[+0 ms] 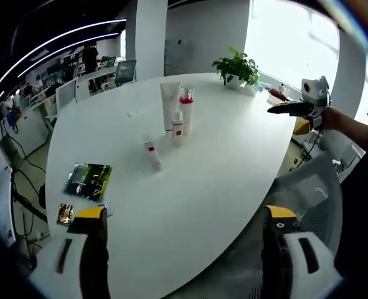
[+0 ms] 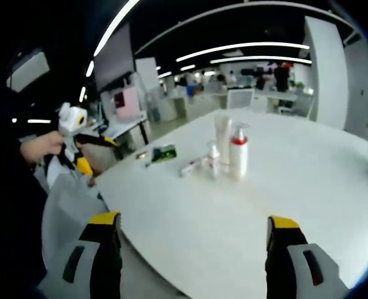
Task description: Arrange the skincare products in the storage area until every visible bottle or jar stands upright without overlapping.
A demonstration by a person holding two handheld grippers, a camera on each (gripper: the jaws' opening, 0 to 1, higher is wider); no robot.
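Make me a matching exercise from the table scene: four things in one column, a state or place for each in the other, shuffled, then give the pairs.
Things:
1. tall white tube
2. pump bottle with red collar
3. small tube with red band
4. potted plant

States or places:
A. lying flat on the white table
B. at the table's far edge
C. standing, plain white, the tallest product
D. standing just beside the tall tube

Pairs: 1-C, 2-D, 3-A, 4-B
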